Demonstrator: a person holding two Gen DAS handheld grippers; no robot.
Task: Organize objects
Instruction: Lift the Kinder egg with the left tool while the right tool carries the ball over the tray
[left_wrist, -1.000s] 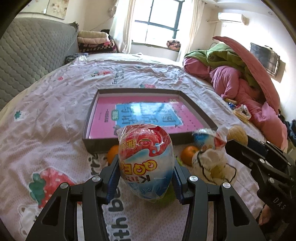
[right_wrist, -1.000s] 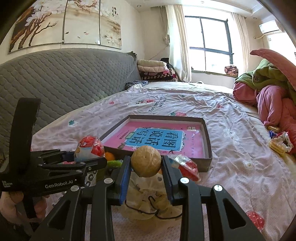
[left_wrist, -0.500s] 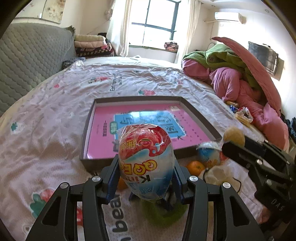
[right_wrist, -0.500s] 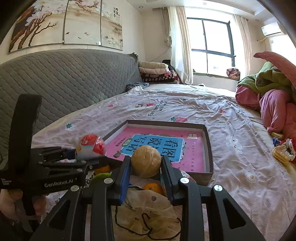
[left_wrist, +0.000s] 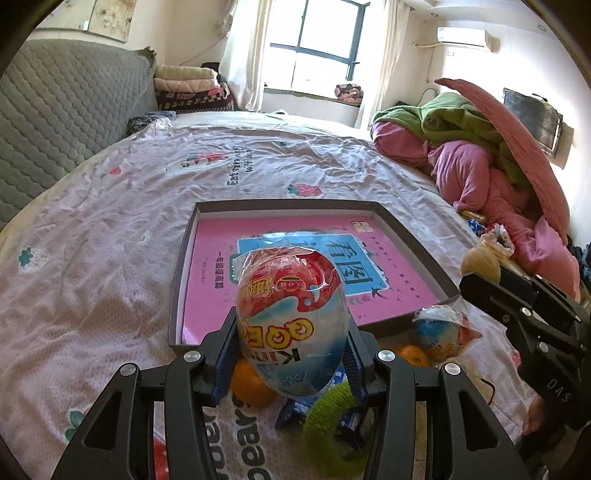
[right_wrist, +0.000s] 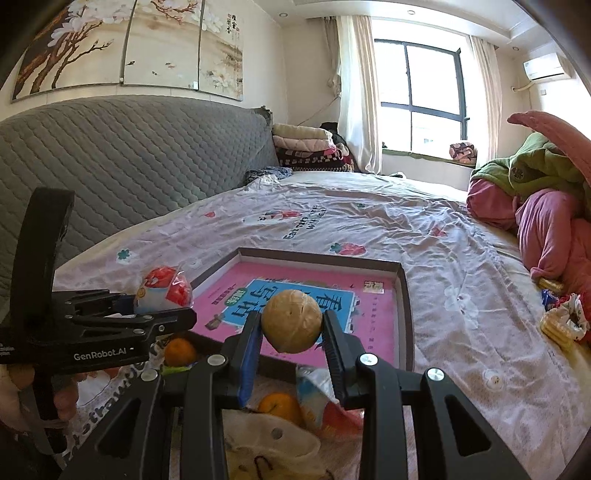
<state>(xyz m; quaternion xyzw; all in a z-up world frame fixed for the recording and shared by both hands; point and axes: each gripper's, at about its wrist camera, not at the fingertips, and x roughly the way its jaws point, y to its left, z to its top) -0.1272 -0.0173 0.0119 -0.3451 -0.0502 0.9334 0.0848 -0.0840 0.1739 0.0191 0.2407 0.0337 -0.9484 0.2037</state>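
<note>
My left gripper (left_wrist: 291, 343) is shut on a large wrapped egg-shaped toy (left_wrist: 291, 314), red on top and blue-white below, held above the near edge of a shallow box (left_wrist: 181, 266) with a pink book cover inside. In the right wrist view my right gripper (right_wrist: 291, 328) is shut on a tan walnut-like ball (right_wrist: 291, 321), also held over the near rim of the box (right_wrist: 404, 295). The left gripper (right_wrist: 162, 314) with the egg toy (right_wrist: 162, 288) shows at the left there. The right gripper's black body (left_wrist: 517, 306) and the ball (left_wrist: 480, 262) show at the right of the left wrist view.
On the bed sheet below lie two oranges (left_wrist: 251, 380) (left_wrist: 412, 356), a second wrapped egg (left_wrist: 439, 328), a green fuzzy thing (left_wrist: 332, 428) and a cream pouch (right_wrist: 273, 443). A heap of pink and green bedding (left_wrist: 480, 158) lies at the right. A grey quilted headboard (right_wrist: 129, 158) stands left.
Both grippers have moved forward with their loads, from over the loose items toward the box. The box now looks nearer and larger in both views.
</note>
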